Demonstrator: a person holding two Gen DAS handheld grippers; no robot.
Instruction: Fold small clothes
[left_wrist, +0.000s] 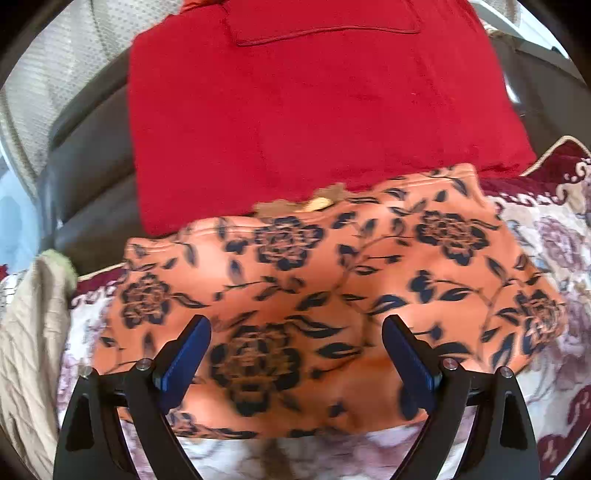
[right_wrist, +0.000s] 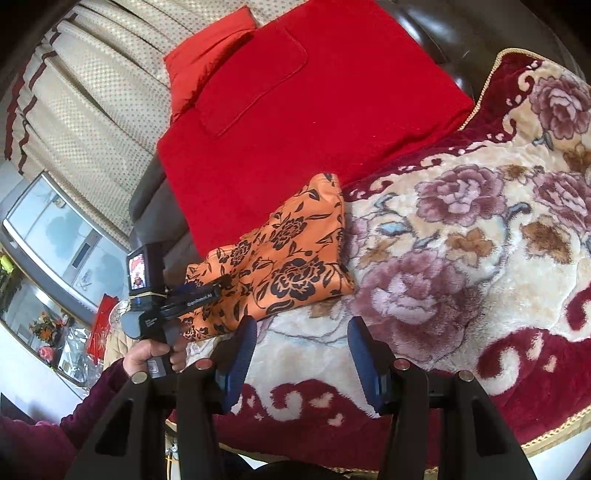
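Note:
A folded orange cloth with dark blue flowers (left_wrist: 314, 302) lies flat on a plush floral blanket (left_wrist: 546, 240). In the left wrist view my left gripper (left_wrist: 295, 328) hovers just above its near half. The jaws stand wide apart and hold nothing. The right wrist view shows the same orange cloth (right_wrist: 291, 258) left of centre, with the left gripper (right_wrist: 218, 286), held by a hand (right_wrist: 147, 354), over the cloth's left end. My right gripper (right_wrist: 301, 328) is open over the bare blanket (right_wrist: 461, 240), just in front of the cloth and apart from it.
A large red fabric piece with a stitched patch (left_wrist: 314, 110) (right_wrist: 295, 110) lies behind the orange cloth, touching its far edge. A dark sofa (left_wrist: 92, 166), beige curtains (right_wrist: 92, 110) and a beige cloth (left_wrist: 29, 350) are to the left. The blanket's edge runs along the bottom right.

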